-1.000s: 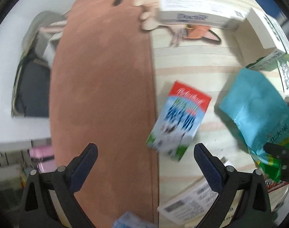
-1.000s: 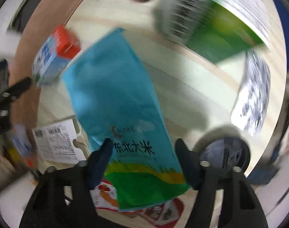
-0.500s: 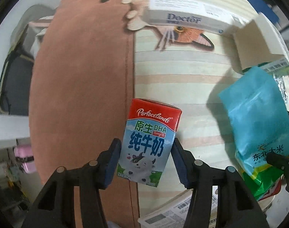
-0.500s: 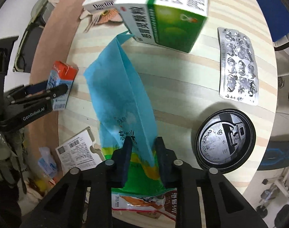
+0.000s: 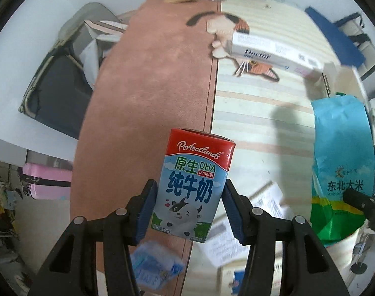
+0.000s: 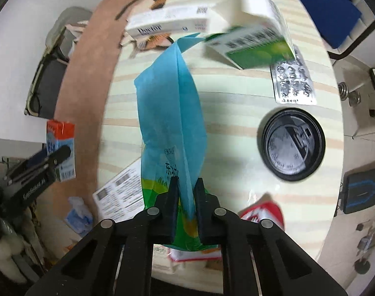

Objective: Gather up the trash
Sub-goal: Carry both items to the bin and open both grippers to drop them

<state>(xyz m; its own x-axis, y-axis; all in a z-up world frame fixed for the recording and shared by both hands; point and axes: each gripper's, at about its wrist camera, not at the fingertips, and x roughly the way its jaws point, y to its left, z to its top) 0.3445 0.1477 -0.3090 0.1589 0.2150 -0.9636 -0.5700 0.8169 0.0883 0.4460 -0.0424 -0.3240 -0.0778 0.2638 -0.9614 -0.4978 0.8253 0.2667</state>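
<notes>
The left gripper (image 5: 188,207) squeezed a small milk carton (image 5: 193,185) marked "Perfectlands" and "DHA" above the table (image 5: 261,123), while the right gripper (image 6: 186,192) pinched a blue rice bag (image 6: 171,113) above the table's near edge, close to a white "Doctor" box (image 6: 167,23).
</notes>
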